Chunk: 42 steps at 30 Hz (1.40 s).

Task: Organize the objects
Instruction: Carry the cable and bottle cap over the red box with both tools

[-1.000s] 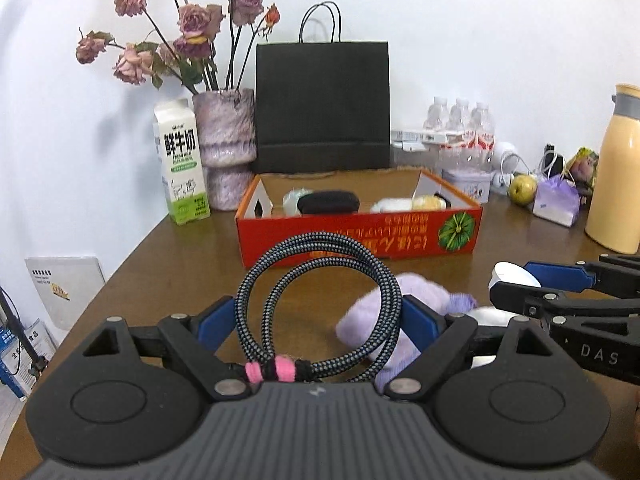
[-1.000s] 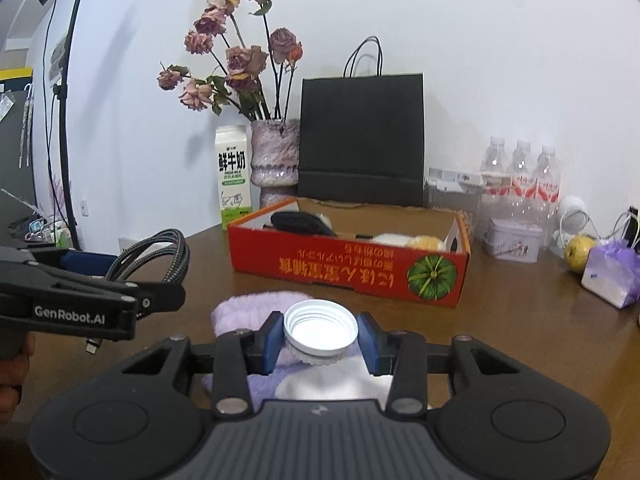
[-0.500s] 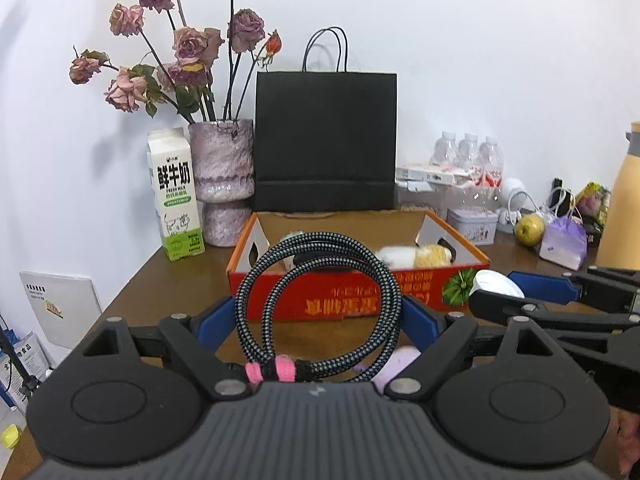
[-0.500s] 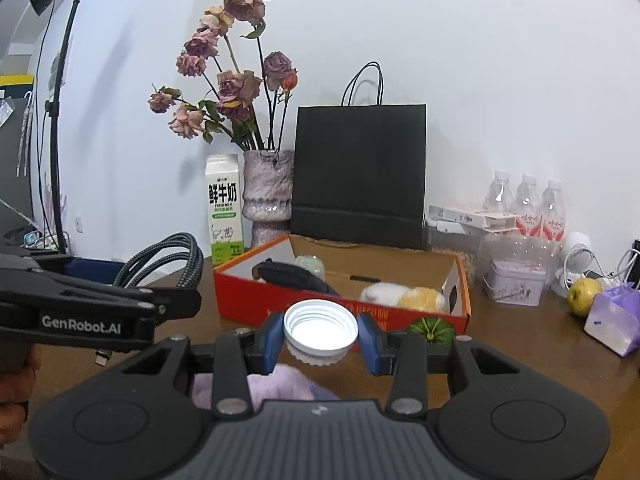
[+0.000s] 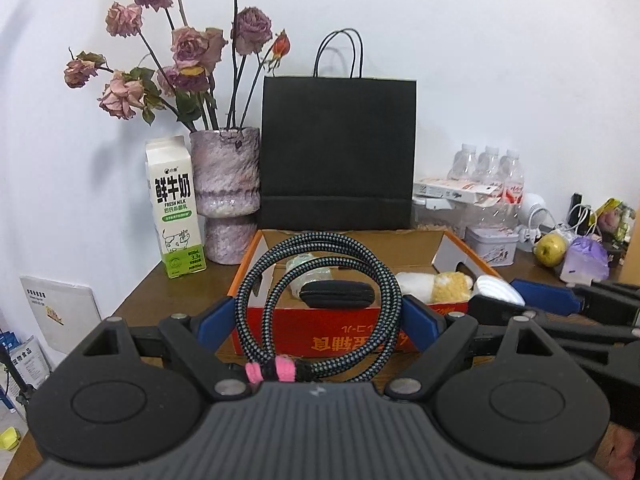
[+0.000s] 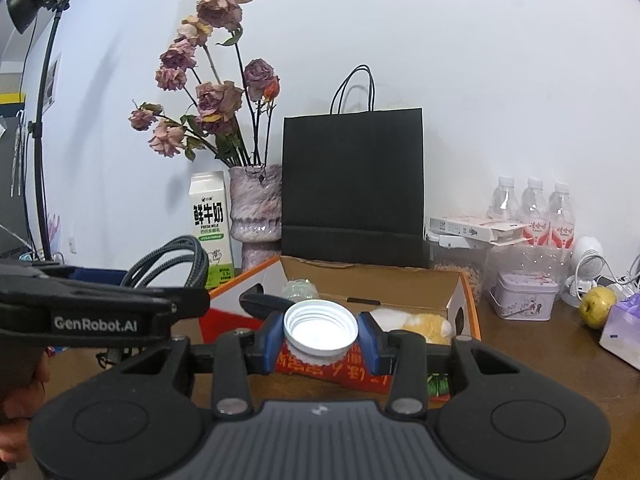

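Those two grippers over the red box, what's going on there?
A person is tidying loose items into the red box. The left gripper holds a coiled braided cable, and the right gripper is shut on a white lid. Both hover at the box's near edge; nothing is released yet.

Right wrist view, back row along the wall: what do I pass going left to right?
Milk carton → vase of dried roses → black paper bag → water bottles → small white fan → yellow-green apple.
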Tool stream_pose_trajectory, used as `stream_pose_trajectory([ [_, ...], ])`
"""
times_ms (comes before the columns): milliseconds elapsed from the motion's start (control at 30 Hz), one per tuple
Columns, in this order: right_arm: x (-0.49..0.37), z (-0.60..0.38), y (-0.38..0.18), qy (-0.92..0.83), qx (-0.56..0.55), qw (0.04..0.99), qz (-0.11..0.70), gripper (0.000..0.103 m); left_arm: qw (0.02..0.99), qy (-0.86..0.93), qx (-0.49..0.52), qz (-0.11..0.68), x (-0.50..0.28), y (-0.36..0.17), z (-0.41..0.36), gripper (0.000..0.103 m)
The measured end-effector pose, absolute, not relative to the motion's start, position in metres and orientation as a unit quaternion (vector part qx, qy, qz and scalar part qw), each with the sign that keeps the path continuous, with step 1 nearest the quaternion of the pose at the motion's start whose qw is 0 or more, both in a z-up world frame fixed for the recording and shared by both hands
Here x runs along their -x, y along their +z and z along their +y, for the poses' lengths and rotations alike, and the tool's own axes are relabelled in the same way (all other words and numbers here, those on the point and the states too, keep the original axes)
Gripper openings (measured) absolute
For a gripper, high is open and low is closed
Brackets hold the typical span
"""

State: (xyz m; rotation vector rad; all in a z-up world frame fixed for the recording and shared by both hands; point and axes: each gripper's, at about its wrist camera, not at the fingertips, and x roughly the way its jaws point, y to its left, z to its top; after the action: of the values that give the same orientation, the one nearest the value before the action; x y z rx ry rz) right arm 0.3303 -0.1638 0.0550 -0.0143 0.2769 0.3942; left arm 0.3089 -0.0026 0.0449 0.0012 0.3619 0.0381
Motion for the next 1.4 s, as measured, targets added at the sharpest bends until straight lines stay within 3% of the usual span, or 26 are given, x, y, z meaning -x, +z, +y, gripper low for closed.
stream_pose_trajectory([
  [1400, -0.444, -0.153, 0.058, 0.187, 0.030, 0.973, 0.135, 0.039, 0.986, 0.003, 0.010, 0.167, -0.425, 0.059, 0.001, 0.088],
])
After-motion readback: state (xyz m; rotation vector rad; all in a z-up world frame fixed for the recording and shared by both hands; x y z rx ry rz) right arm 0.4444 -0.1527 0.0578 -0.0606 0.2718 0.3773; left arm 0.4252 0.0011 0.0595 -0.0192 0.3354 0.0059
